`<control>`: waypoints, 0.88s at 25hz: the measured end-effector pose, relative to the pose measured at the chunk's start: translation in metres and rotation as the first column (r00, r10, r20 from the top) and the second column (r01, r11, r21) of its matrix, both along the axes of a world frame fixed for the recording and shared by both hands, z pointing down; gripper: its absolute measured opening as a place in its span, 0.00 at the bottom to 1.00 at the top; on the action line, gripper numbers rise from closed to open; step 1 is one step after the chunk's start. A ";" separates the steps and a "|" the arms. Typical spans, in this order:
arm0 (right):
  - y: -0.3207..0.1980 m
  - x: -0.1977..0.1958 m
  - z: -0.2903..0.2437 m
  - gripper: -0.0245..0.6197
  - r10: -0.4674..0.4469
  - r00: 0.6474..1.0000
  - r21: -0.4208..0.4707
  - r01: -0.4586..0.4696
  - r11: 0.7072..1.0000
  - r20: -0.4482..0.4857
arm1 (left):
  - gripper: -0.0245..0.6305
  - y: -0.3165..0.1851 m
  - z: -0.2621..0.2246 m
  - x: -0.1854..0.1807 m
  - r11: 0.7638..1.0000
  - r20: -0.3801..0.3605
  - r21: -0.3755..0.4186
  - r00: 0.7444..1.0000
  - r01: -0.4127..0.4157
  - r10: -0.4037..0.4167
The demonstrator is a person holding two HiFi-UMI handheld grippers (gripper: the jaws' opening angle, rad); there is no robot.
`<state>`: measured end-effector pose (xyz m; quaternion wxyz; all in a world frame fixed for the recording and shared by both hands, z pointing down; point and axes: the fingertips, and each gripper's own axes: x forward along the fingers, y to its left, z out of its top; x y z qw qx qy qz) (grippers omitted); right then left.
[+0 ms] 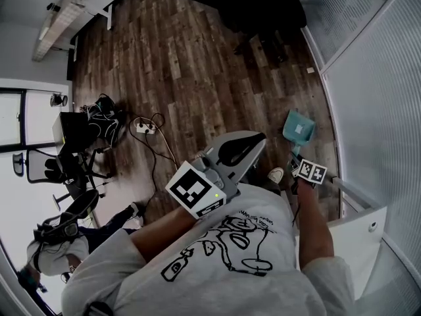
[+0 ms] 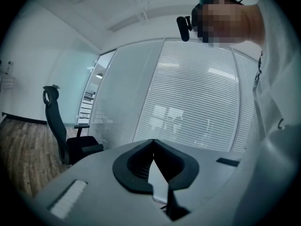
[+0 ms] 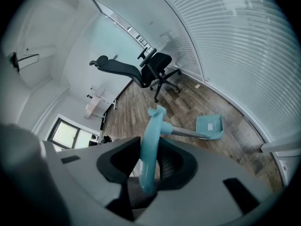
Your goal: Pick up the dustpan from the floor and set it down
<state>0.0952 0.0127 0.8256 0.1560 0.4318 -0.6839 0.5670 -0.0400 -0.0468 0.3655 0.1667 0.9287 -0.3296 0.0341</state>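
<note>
Dustpan [image 3: 209, 126]: its pan lies ahead of and below the right gripper [image 3: 149, 171], low over the floor [image 3: 188, 102] beside the glass wall [image 3: 235, 55], with a small white label [image 3: 211, 125] inside; whether it rests on the boards cannot be told. The right gripper is part closed, both jaws pinching the teal handle [image 3: 150, 140], which stands up between them with its metal shaft running out to the pan. The left gripper [image 2: 153, 147] has jaws pressed together at the tips, holding nothing.
</note>
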 end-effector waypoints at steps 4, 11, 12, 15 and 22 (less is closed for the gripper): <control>-0.004 -0.001 -0.008 0.19 -0.004 1.000 0.027 0.004 1.000 0.003 | 0.04 0.001 0.000 0.001 1.000 -0.006 0.003 1.000 -0.001 0.002; -0.009 -0.001 -0.025 0.19 -0.008 1.000 0.066 0.008 0.998 0.004 | 0.04 0.001 -0.003 0.001 1.000 -0.019 0.012 1.000 -0.005 0.006; -0.010 0.000 -0.028 0.19 -0.010 1.000 0.071 0.009 0.997 0.005 | 0.04 0.000 -0.002 0.001 1.000 -0.019 0.012 1.000 -0.006 0.006; -0.011 -0.001 -0.045 0.19 -0.013 1.000 0.090 0.012 0.996 0.012 | 0.04 0.000 -0.006 0.000 1.000 -0.026 0.013 1.000 -0.008 0.009; -0.013 -0.002 -0.088 0.20 -0.046 0.999 0.137 0.046 0.989 -0.007 | 0.04 -0.005 -0.015 -0.001 0.999 -0.043 0.014 0.999 -0.031 0.032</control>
